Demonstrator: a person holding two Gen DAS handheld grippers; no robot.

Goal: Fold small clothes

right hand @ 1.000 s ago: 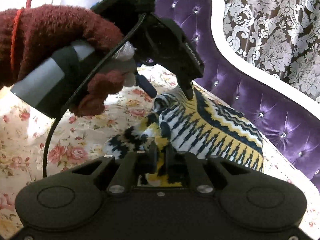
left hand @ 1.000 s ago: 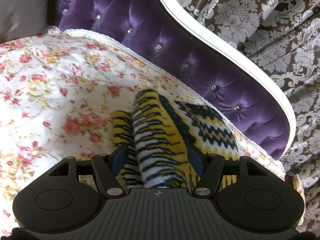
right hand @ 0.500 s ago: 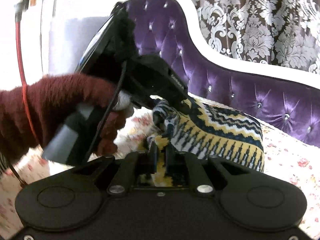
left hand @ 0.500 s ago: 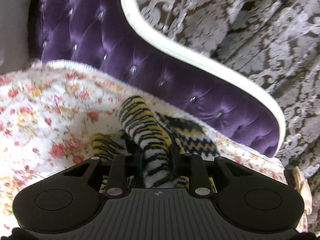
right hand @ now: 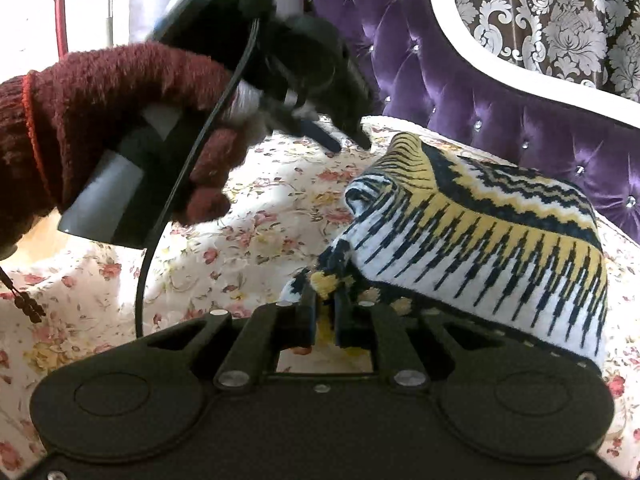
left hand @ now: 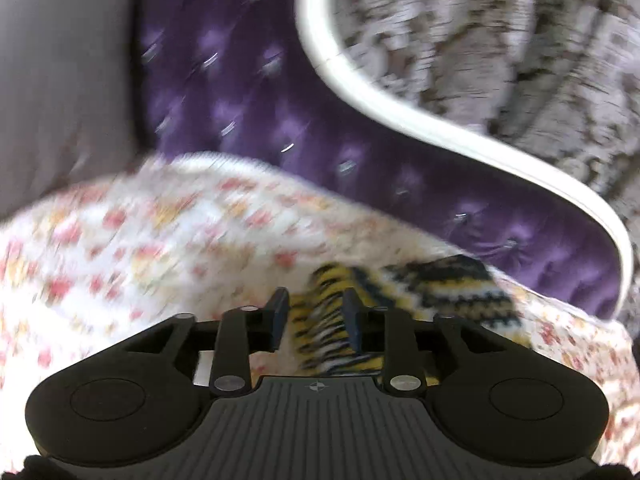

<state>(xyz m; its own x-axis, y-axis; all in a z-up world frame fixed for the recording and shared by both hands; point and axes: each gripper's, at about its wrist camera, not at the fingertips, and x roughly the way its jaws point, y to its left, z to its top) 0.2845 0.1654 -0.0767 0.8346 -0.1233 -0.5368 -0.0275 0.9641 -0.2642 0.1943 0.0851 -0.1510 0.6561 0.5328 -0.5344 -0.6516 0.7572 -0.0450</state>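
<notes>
A yellow, black and white knit garment (right hand: pixel 480 232) lies bunched on the floral bed cover (right hand: pixel 260 200). My right gripper (right hand: pixel 324 300) pinches its near edge between the pads, and the jaws are starting to open. My left gripper (right hand: pixel 350 145), held by a hand in a dark red glove (right hand: pixel 120 100), hovers above the cover just left of the garment's top fold and does not touch it. In the blurred left wrist view the left gripper (left hand: pixel 314 300) has its jaws apart and opening, with the garment (left hand: pixel 440 288) showing behind the gap.
A purple tufted headboard (right hand: pixel 460 80) with a white curved frame (left hand: pixel 400 120) rises right behind the garment. Patterned brown and silver drapery (right hand: pixel 560 20) hangs beyond it. Floral cover (left hand: pixel 160 240) spreads to the left and front.
The left gripper shut on the garment's raised fold, then let go and drew back up and to the left. The fold has settled lower. The right gripper kept its pinch on the near edge.
</notes>
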